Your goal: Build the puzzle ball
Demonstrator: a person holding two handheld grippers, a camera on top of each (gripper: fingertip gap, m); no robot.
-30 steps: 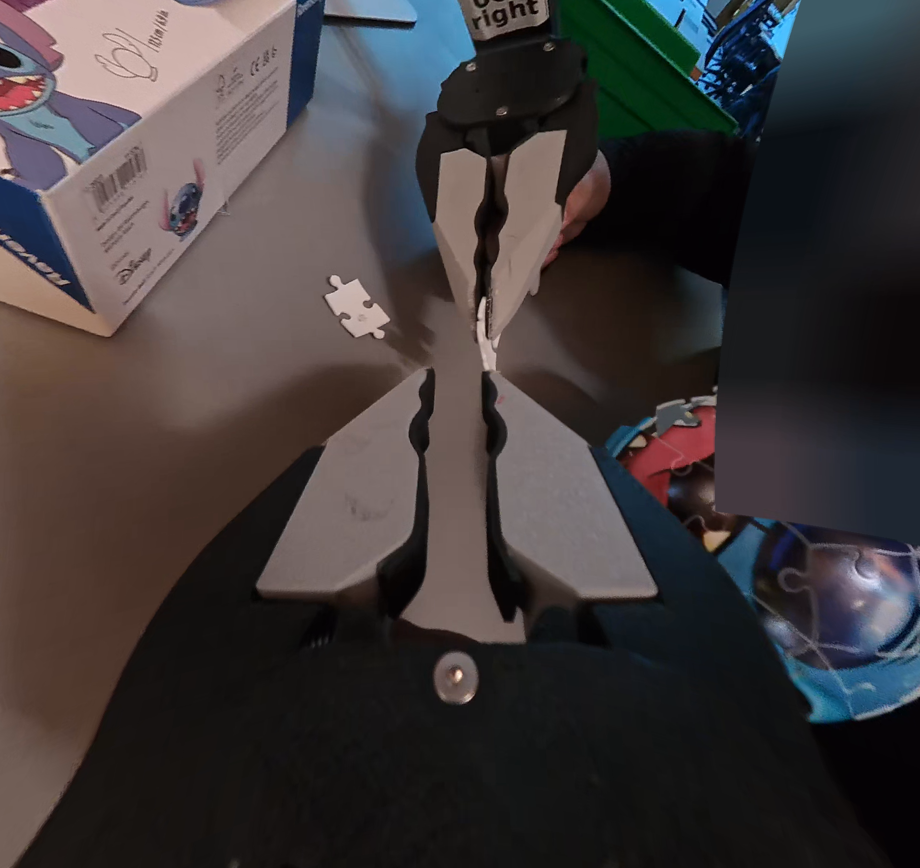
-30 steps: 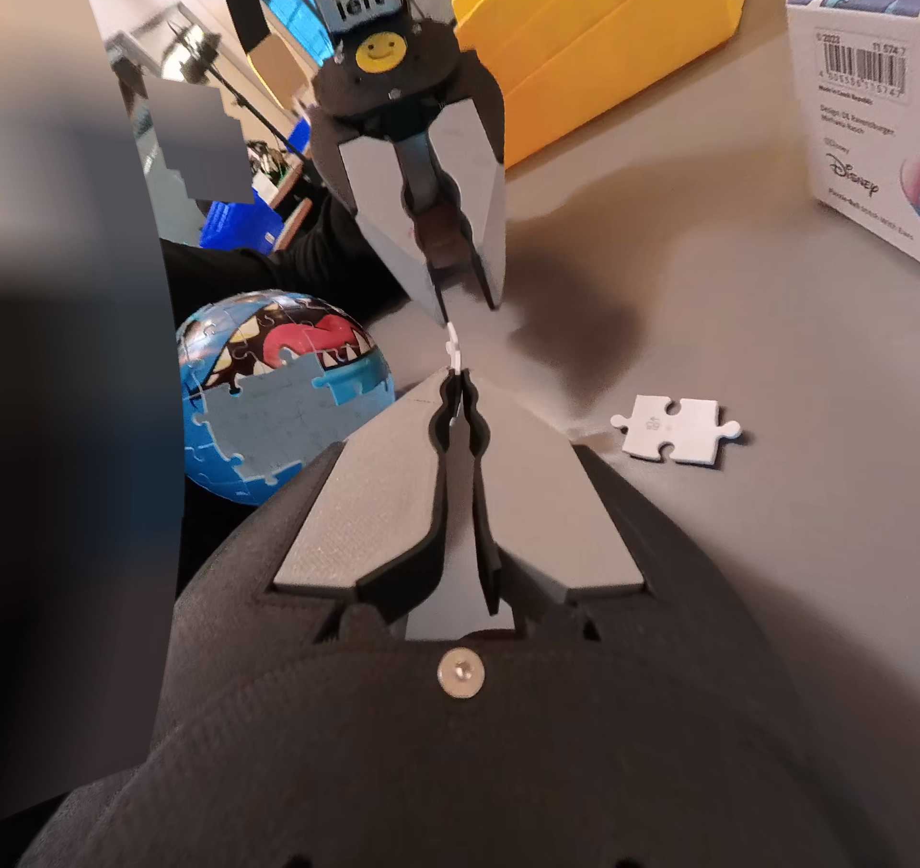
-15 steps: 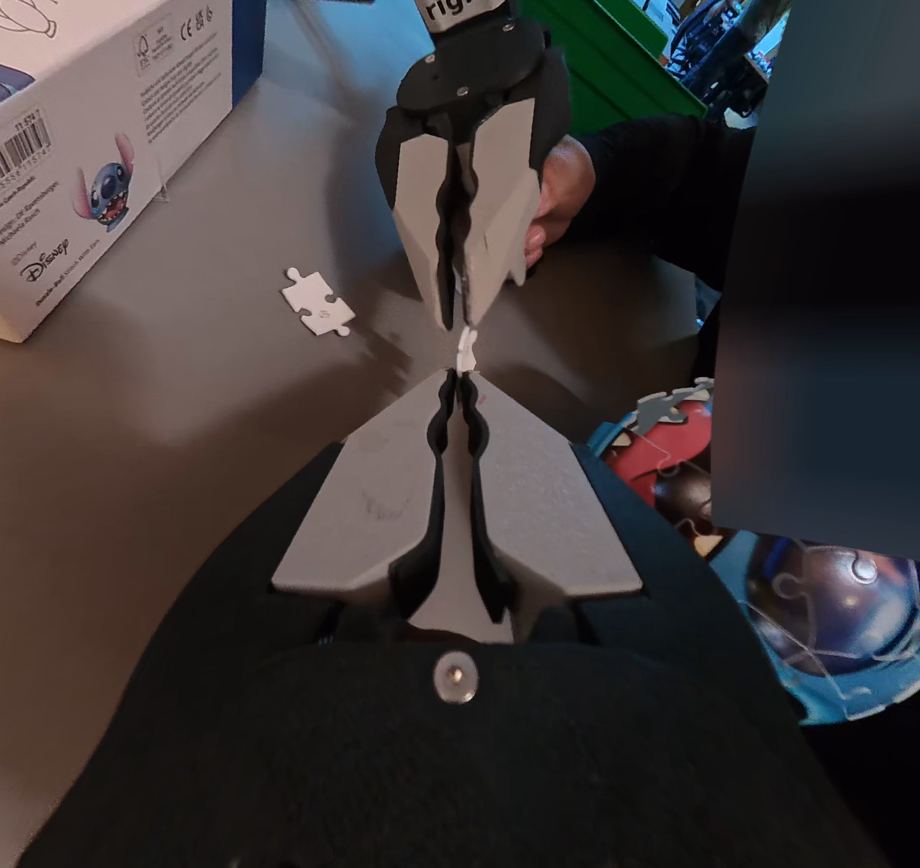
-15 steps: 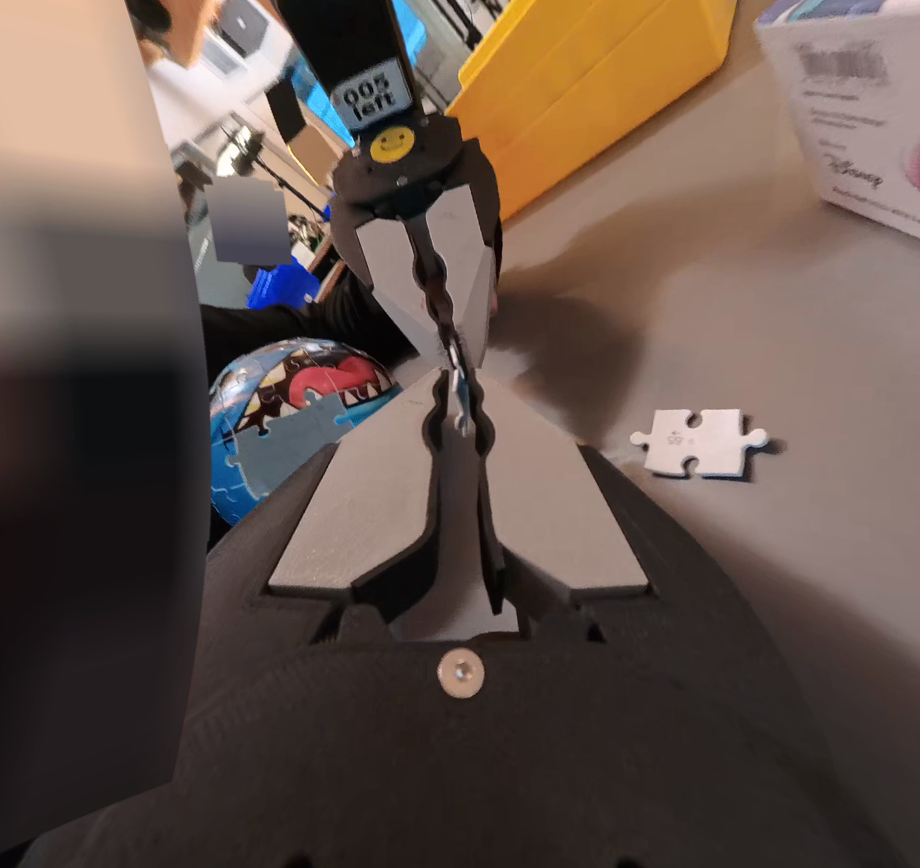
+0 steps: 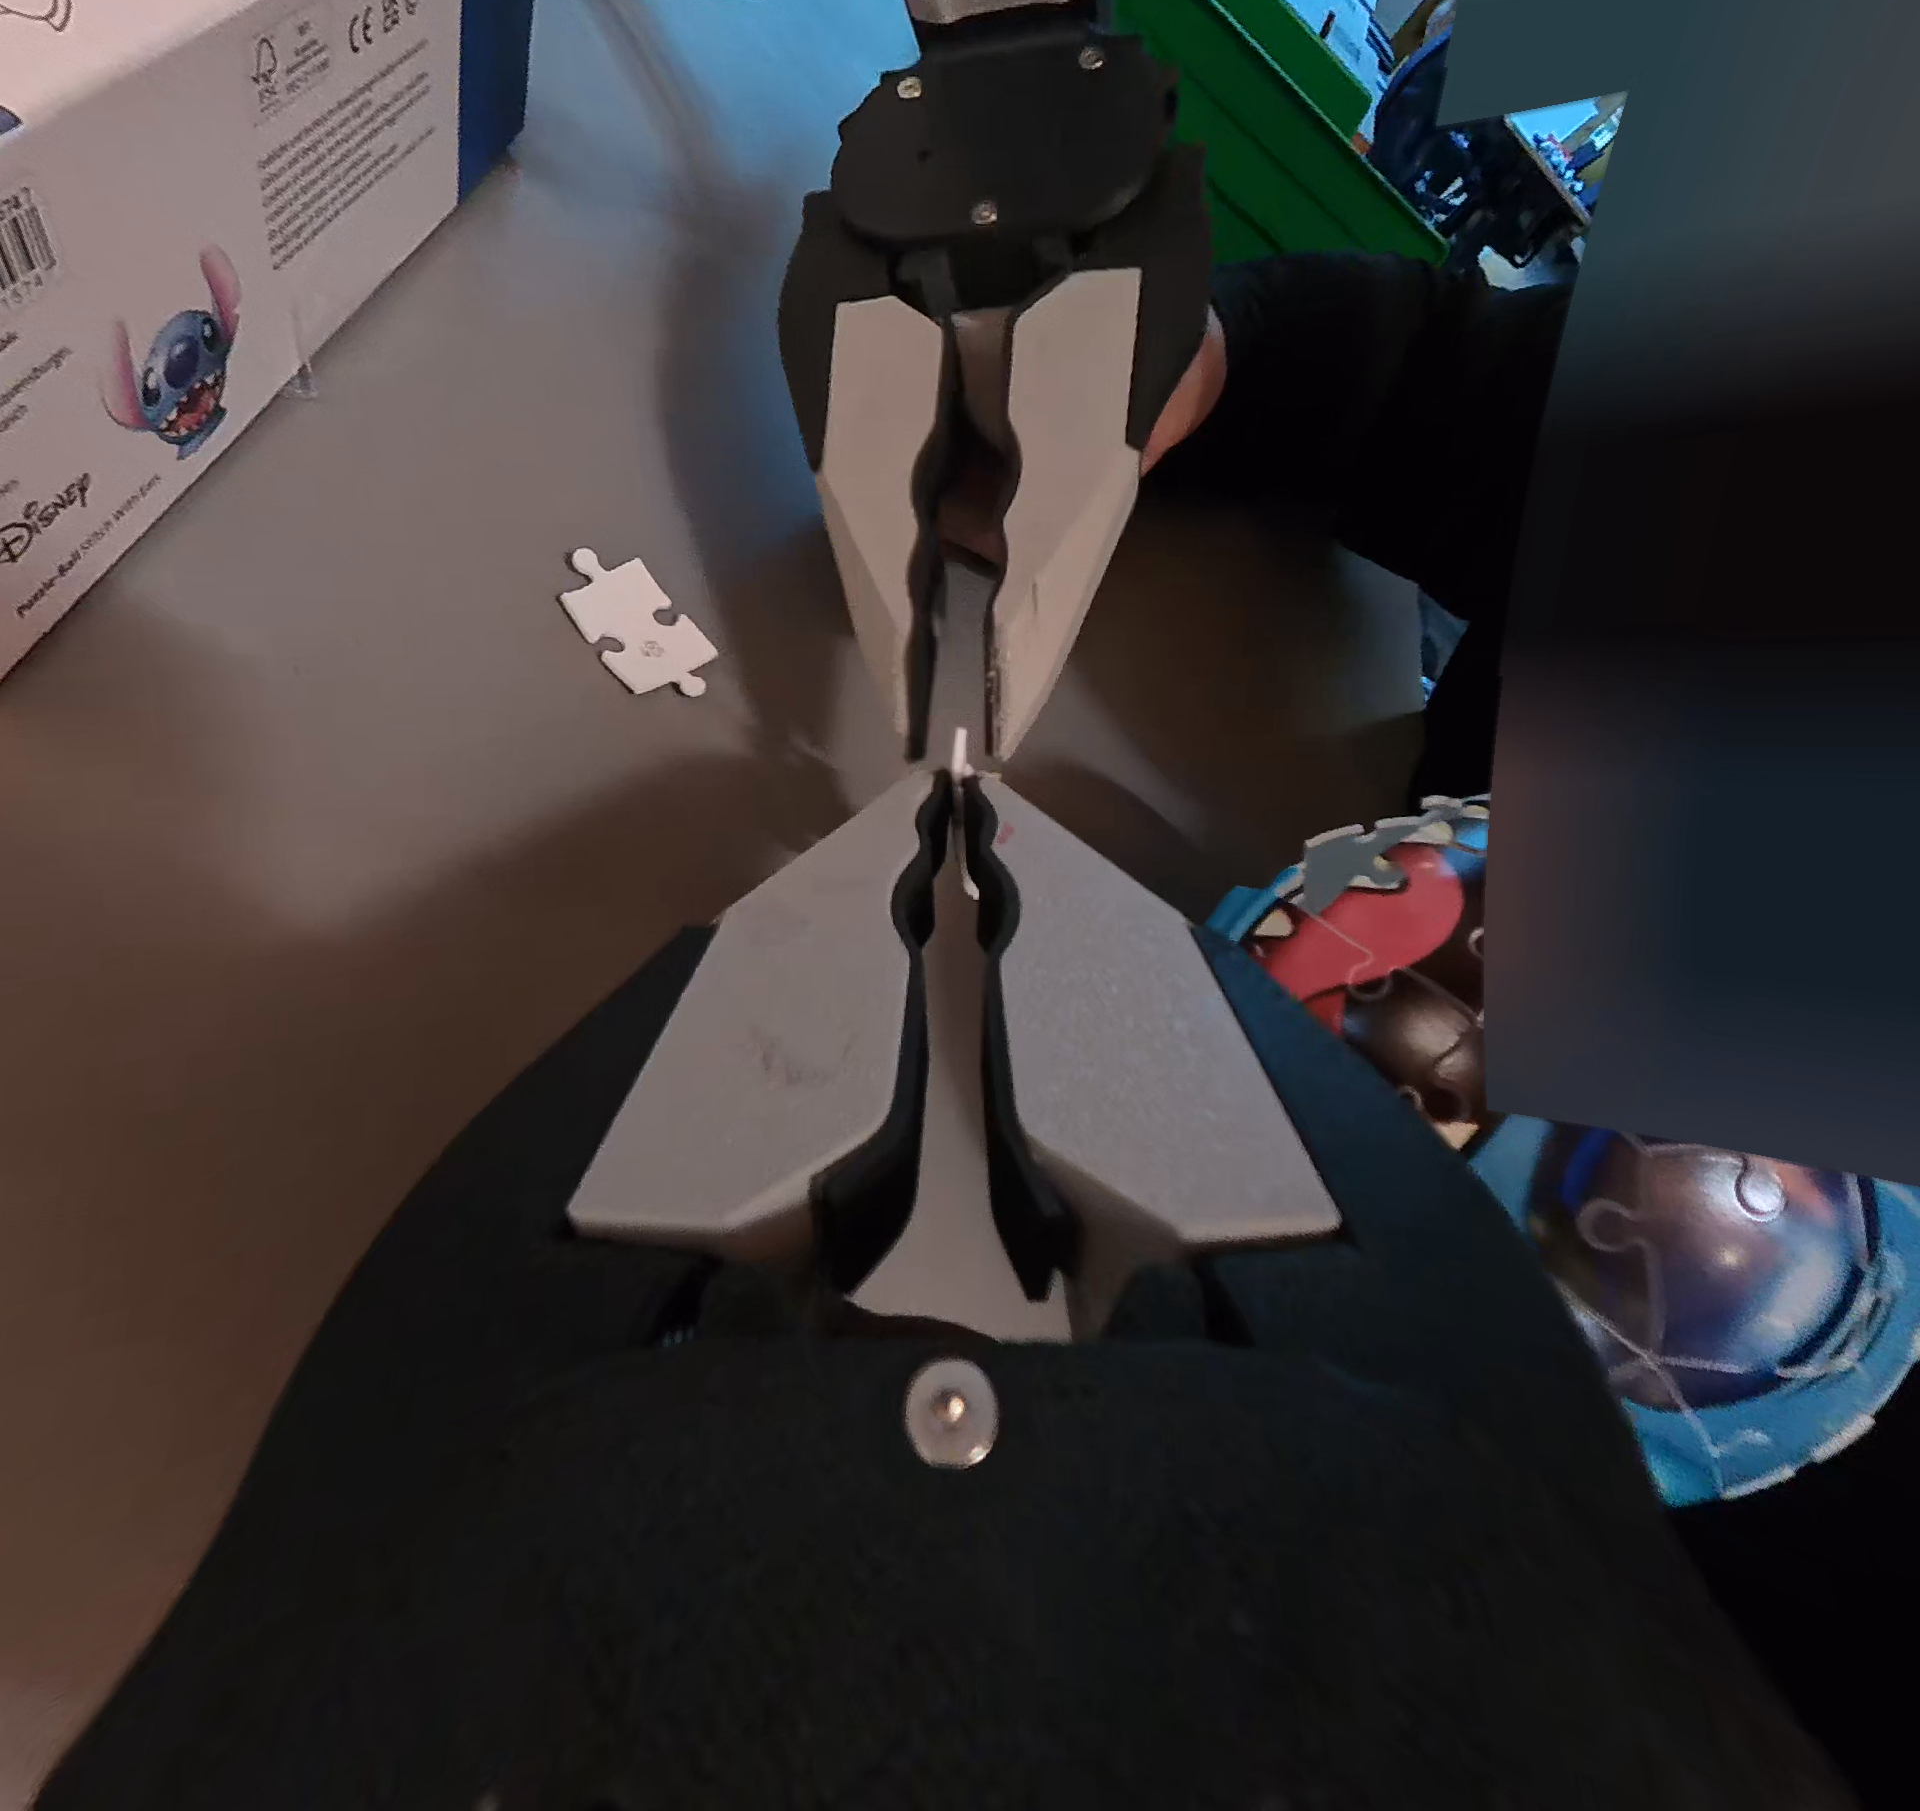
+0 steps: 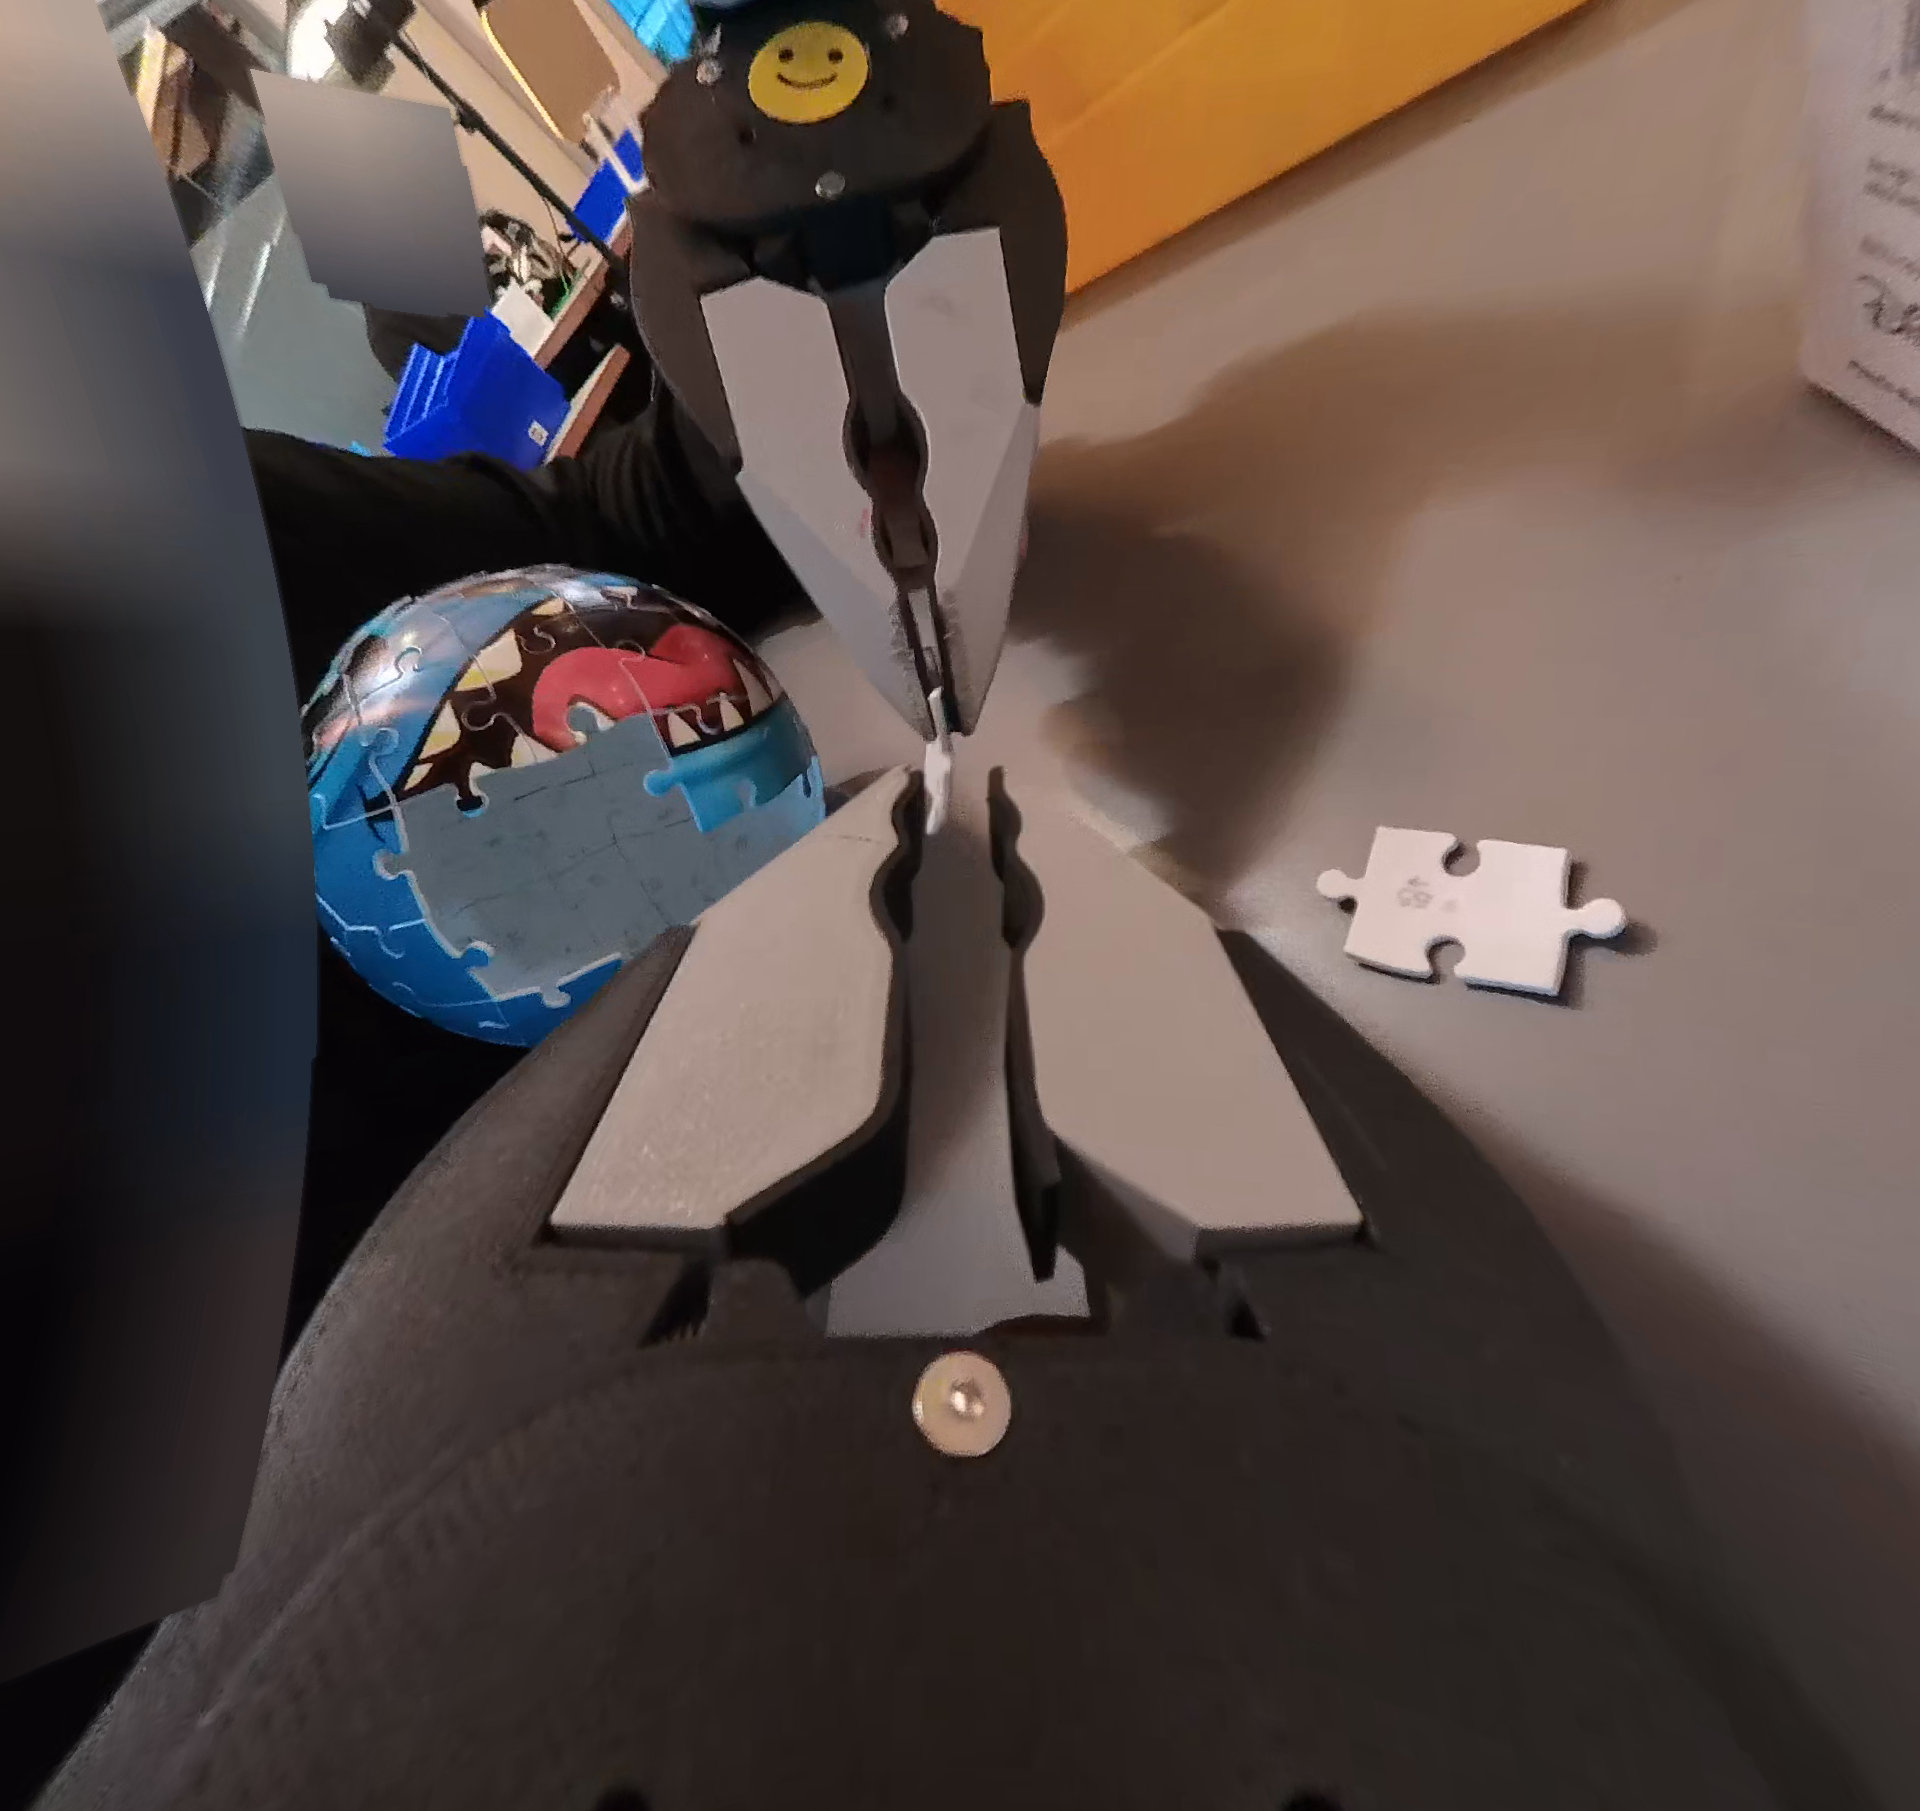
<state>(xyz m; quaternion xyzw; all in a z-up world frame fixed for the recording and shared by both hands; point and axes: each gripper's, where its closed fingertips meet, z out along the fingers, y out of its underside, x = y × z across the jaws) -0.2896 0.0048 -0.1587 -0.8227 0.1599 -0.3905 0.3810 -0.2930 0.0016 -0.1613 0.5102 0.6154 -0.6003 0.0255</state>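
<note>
Glossy smooth puzzle ball (image 6: 561, 805), matt white card-like puzzle piece (image 6: 1470, 904), matt grey table (image 5: 312, 826), smooth printed cardboard box (image 5: 208, 203), shiny yellow plastic bin (image 6: 1299, 47), grainy matt grey fingers (image 5: 748, 1055)

piece (image 6: 938, 774) passed: right tool (image 6: 958, 787) → left (image 5: 954, 787)

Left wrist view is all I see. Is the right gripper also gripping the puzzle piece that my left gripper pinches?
Observer: No. In the right wrist view the right gripper is open. The puzzle piece lies near its ball-side finger, with a clear gap to the other.
Operator: The puzzle ball is mostly masked for me. What faces that camera?
Observer: The puzzle ball shows a toothy mouth with a pink tongue above a pale blue-grey area.
Operator: Anything behind my gripper?
Observer: A yellow bin stands on the table beyond the left gripper.
</note>
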